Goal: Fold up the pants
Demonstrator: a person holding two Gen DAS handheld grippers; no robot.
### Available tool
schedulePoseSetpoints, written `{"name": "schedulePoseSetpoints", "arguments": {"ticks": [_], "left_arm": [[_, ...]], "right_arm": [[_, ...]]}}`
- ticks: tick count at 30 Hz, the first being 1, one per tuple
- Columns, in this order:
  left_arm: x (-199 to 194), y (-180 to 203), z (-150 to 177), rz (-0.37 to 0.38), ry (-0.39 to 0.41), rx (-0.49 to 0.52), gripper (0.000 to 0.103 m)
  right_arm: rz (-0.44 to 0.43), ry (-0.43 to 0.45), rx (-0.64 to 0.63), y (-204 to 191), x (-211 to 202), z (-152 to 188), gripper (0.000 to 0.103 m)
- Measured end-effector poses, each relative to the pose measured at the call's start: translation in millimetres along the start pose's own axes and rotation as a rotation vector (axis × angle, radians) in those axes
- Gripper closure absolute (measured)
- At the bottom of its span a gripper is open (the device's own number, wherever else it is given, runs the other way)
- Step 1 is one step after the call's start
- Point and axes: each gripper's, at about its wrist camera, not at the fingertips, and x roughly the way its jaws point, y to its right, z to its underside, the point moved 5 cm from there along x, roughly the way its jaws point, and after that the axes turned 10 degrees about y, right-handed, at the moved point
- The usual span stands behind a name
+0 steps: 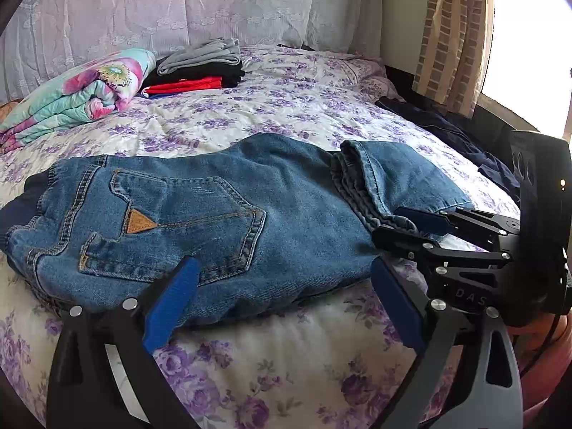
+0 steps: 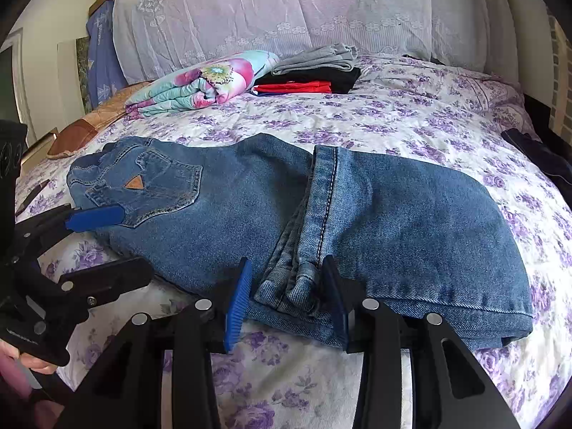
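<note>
Blue jeans (image 1: 228, 211) lie folded on the bed, back pocket up at the left, leg hems doubled back over the middle; they also show in the right wrist view (image 2: 411, 228). My left gripper (image 1: 282, 279) is open, its blue pads (image 1: 171, 304) astride the jeans' near edge below the pocket. My right gripper (image 2: 287, 293) is open, with one pad on each side of the bunched hems (image 2: 289, 282) at the near edge, not clamped. Each gripper shows in the other's view: the right (image 1: 400, 221) and the left (image 2: 96, 218).
The bed (image 1: 286, 357) has a purple-flowered cover. At the back lie a rolled floral quilt (image 1: 78, 93) and a stack of folded clothes (image 1: 200, 68). Dark clothing (image 1: 461, 136) lies at the right edge by the curtain and window.
</note>
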Motion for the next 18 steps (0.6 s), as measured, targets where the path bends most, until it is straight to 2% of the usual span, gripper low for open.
{"name": "schedulePoseSetpoints", "arguments": {"ticks": [5, 10, 14, 18], "left_arm": [[-13.7, -2.4, -0.8, -0.001, 0.006, -0.006, 0.009], [-34.6, -13.3, -7.4, -0.001, 0.031, -0.05, 0.009], [-58.9, -40.0, -17.1, -0.099, 0.084, -0.069, 0.009], [-80.2, -83.1, -18.3, -0.197, 0.109, -0.149, 0.008]], "right_arm": [[-0.008, 0.008, 0.008, 1.2, 1.2, -0.7, 0.061], [-0.018, 0.023, -0.018, -2.1, -0.2, 1.3, 0.052], [-0.017, 0.029, -0.056, -8.4, -0.3, 1.6, 0.045], [-0.027, 0.041, -0.06, -9.3, -2.3, 1.7, 0.041]]}}
